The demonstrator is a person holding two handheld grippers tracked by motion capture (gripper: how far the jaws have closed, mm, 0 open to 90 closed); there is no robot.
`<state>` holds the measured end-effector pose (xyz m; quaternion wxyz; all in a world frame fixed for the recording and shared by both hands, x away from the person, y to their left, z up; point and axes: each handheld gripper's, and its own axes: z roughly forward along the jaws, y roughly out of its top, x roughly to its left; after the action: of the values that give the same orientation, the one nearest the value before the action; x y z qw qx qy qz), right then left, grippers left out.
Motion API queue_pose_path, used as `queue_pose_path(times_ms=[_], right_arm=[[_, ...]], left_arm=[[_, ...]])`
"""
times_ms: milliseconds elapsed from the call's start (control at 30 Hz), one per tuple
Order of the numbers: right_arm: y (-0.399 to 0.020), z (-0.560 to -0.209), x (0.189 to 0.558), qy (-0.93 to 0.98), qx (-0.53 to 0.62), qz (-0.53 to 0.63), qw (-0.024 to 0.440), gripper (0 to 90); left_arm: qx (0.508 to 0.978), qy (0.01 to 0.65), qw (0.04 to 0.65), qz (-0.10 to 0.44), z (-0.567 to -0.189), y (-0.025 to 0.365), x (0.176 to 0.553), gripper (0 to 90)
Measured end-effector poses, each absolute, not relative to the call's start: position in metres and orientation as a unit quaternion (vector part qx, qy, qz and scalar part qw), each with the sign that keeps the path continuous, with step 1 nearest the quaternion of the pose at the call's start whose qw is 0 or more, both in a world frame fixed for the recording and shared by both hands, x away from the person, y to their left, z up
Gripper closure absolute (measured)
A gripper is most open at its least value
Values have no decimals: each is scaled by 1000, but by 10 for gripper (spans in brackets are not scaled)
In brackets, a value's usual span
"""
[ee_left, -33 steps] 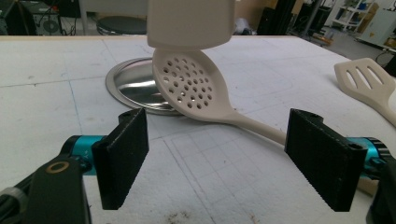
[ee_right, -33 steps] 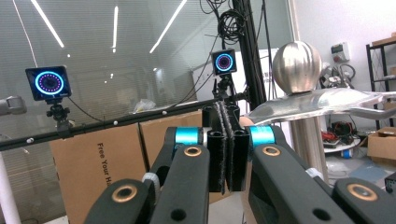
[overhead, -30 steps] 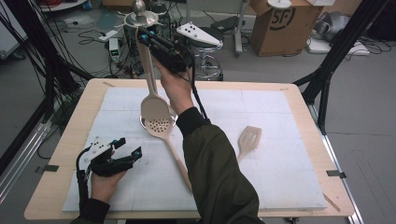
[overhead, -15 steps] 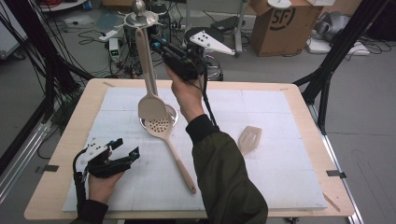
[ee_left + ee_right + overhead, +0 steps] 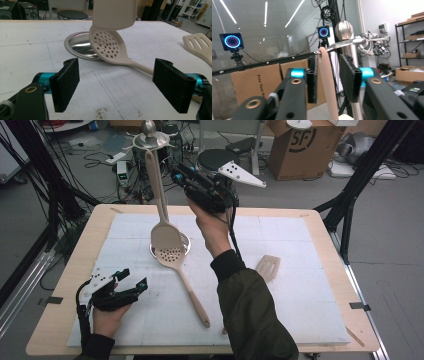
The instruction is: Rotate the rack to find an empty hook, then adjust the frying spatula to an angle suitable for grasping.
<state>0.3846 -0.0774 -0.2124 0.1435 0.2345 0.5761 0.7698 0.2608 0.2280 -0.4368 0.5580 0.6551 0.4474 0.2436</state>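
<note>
At the top of the tall steel utensil stand [image 5: 149, 140], hangs by its handle end from a curved hook arm: a long cream plastic turner [image 5: 161, 205], blade dangling just above the stand's round mirror-bright base [image 5: 182, 240], so weight rests on the hook alone. Around that handle near the hook, right tool [image 5: 328, 77], jaws just opened, slack on both sides of the handle, apparently letting go after the hang. Against the base rim, propped at a tilt, a cream perforated skimming spoon [image 5: 175, 265], handle trailing away across the white-covered desk [image 5: 300, 310]. Farther from the stand, flat on the cover, a cream slotted spatula [image 5: 269, 267]. Nearer the desk's front edge, left tool [image 5: 127, 287] parked low, jaws wide, empty, aimed at the skimmer, likely next up.
</note>
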Motion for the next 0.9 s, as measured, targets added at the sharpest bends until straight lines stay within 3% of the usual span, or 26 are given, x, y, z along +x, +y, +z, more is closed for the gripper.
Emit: queue_pose_path(times_ms=[233,900], right_arm=[[-86,-220,373,582,237,764,144,529],[-114,-225,358,574,251,766,146,477]], left_arm=[[658,446,556,243,-437,227,262,222],[674,434,548,240,-439,219,261,222]])
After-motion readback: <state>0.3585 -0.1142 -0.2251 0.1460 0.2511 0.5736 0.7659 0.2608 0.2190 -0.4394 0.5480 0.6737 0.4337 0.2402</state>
